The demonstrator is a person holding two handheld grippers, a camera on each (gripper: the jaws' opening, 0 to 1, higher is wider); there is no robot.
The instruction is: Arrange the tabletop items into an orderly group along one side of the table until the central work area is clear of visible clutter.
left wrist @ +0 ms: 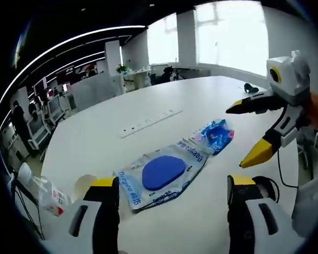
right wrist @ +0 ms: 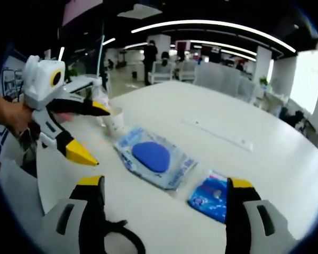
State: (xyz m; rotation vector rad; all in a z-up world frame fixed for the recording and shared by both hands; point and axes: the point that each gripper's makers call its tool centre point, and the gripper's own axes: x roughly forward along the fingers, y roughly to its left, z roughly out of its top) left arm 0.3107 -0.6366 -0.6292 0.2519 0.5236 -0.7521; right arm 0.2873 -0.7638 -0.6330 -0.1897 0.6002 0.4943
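White table [left wrist: 148,100] holds a clear pouch [left wrist: 161,174] with a blue oval inside, and a small blue packet [left wrist: 216,135] just beside it. Both lie mid-table. Left gripper [left wrist: 172,185] and right gripper [right wrist: 164,185] hover above, jaws spread, holding nothing. A paper cup [right wrist: 115,120] stands near the edge.

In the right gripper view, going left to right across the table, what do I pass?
Left gripper → paper cup → clear pouch with the blue oval → small blue packet → white power strip, farther back.
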